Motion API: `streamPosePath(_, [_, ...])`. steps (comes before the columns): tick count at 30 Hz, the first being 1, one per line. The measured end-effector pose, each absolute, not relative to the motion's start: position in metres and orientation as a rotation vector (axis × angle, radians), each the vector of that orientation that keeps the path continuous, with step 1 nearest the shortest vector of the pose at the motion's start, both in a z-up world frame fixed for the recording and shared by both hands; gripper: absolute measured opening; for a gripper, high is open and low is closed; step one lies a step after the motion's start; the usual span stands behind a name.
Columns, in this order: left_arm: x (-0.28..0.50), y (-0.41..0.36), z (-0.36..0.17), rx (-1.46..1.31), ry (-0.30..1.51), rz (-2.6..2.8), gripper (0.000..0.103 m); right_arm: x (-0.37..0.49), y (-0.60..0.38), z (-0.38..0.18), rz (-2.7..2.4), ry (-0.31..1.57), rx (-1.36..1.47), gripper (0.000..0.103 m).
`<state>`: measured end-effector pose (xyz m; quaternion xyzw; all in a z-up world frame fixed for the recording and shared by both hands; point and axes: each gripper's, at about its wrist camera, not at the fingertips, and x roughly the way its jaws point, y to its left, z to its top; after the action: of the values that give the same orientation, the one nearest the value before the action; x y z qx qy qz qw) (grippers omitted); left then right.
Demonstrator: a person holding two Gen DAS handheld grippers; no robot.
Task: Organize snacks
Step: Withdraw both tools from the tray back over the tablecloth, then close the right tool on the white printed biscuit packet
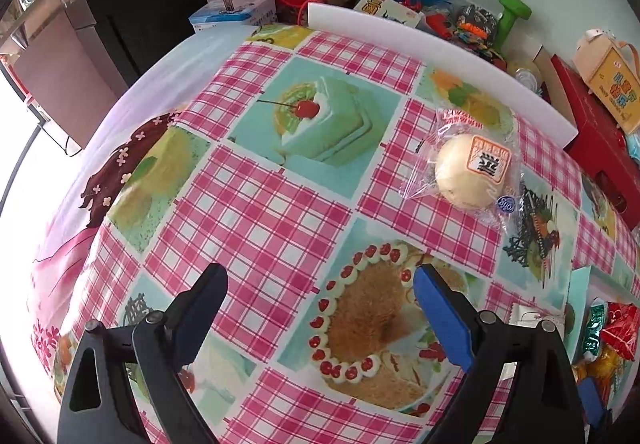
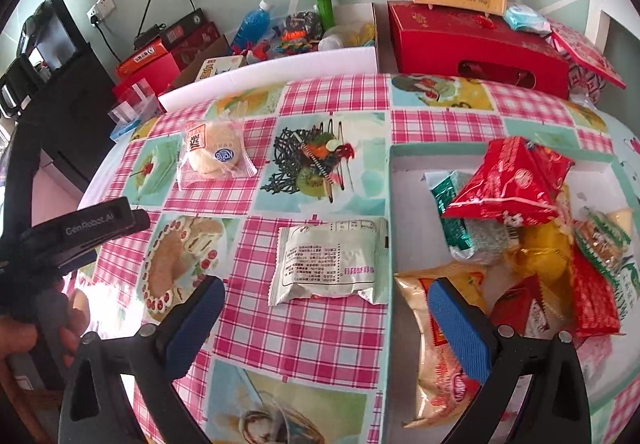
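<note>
Silver packet [image 2: 332,262]: 1 | wrapped bun [image 2: 214,155]: 1 | box [image 2: 390,244]: 1

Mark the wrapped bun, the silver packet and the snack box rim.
bun [image 2: 214,153]: right wrist view, on the round bread inside its clear wrapper.
silver packet [image 2: 330,262]: right wrist view, on the middle of its printed back.
snack box [image 2: 390,203]: right wrist view, on its left rim.

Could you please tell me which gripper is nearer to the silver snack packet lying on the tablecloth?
Right. The right gripper hangs open just before the silver snack packet; the left gripper is open off to its left, over the printed cake.
</note>
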<state>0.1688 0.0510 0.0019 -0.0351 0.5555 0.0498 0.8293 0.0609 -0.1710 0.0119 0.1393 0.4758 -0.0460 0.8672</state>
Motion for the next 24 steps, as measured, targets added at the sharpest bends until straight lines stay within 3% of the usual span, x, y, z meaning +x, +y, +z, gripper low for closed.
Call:
streamPosePath(9, [0.174, 0.059, -0.007, -0.114, 1.201, 0.092, 0.094, 0.074, -0.153, 0.002, -0.094, 1.017, 0.207, 0.078])
streamPosePath(24, [0.176, 0.067, -0.012, -0.125, 1.213, 0.101, 0.094, 0.099, -0.143, -0.014, -0.132, 1.055, 0.121, 0.075])
